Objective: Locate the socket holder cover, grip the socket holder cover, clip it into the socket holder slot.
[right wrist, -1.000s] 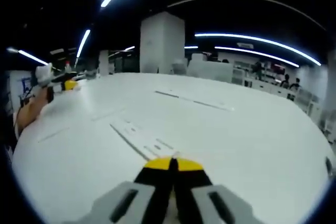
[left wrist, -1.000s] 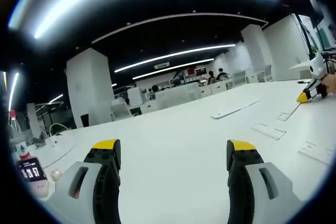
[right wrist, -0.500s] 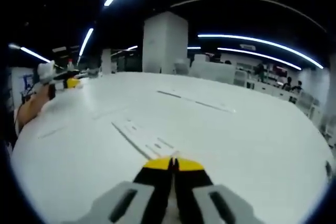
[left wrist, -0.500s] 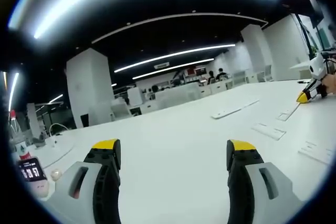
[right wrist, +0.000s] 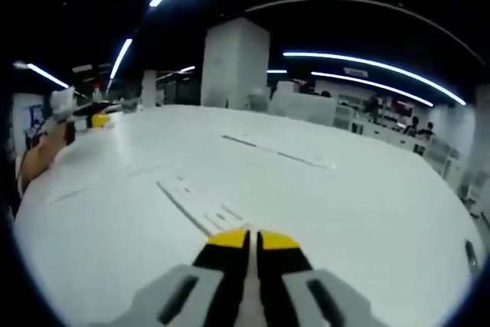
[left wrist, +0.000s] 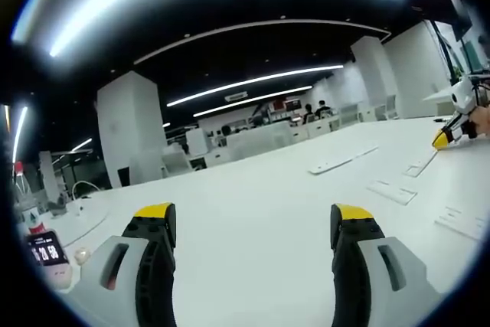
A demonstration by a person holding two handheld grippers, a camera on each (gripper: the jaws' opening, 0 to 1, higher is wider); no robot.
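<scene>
Holding my left gripper (left wrist: 251,223) with its yellow-tipped jaws spread wide, nothing between them, only bare white table (left wrist: 253,189) showing in the gap. My right gripper (right wrist: 247,239) has its jaws pressed together, tips almost touching; a thin pale sliver shows low in the seam between them, but I cannot tell whether that is a held part or the gripper body.

Right gripper view: just past the yellow tips lies a long flat white strip, the socket holder cover (right wrist: 200,206), flat on the table, running away up and to the left. Small cut-outs show along it. Whether the tips touch its near end I cannot tell. Farther out, a second long thin strip (right wrist: 279,152) lies on the table, well apart from the first. At the far left edge the left gripper appears with a hand (right wrist: 42,151) behind it, low over the table.

Left gripper view: to the right, flush rectangular panels (left wrist: 392,191) sit in the table surface, and a long white strip (left wrist: 342,159) lies beyond them. At the far right edge the right gripper's yellow tip points down at the table. At lower left a small digital timer (left wrist: 46,253) stands near the table edge.

Background: white pillar (left wrist: 129,128), ceiling light strips, distant desks with seated people.
</scene>
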